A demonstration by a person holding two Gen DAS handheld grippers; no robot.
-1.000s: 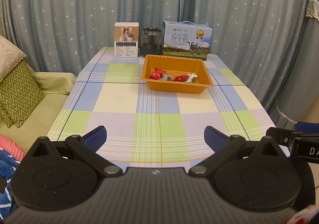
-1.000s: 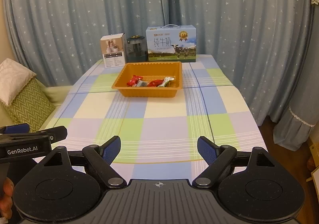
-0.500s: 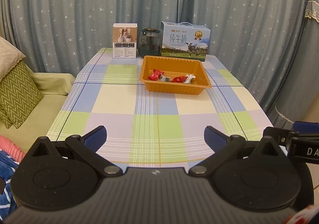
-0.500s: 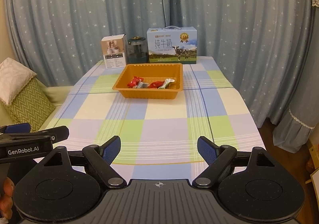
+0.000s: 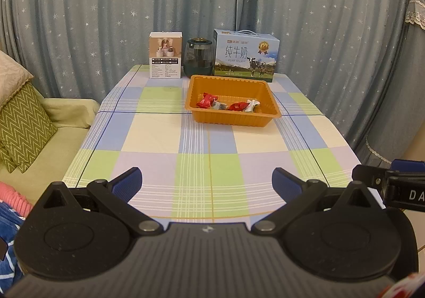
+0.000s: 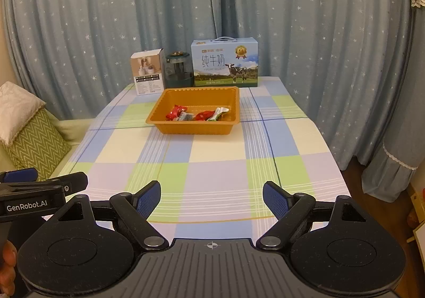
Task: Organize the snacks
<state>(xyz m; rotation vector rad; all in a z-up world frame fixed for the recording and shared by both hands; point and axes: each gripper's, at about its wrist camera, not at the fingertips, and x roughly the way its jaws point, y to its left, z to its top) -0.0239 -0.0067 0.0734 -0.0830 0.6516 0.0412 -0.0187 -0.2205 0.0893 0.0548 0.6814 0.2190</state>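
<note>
An orange tray [image 5: 273,109] stands toward the far end of the checked table; it also shows in the right wrist view [image 6: 164,126]. Several wrapped snacks lie in it: red packets [image 5: 206,100] [image 6: 174,112] and a white-green one [image 5: 251,105] [image 6: 218,113]. My left gripper [image 5: 206,183] is open and empty above the table's near edge, well short of the tray. My right gripper [image 6: 211,198] is open and empty, also at the near edge. Each gripper shows at the edge of the other's view.
Behind the tray stand a white box [image 5: 165,55], a dark glass jar [image 5: 199,57] and a blue milk carton box [image 5: 245,56]. A sofa with zigzag cushions [image 5: 21,128] is at the left. Curtains hang behind and to the right.
Both views have drawn back and risen slightly, so the tray looks a little farther away. Both grippers stay open and empty.
</note>
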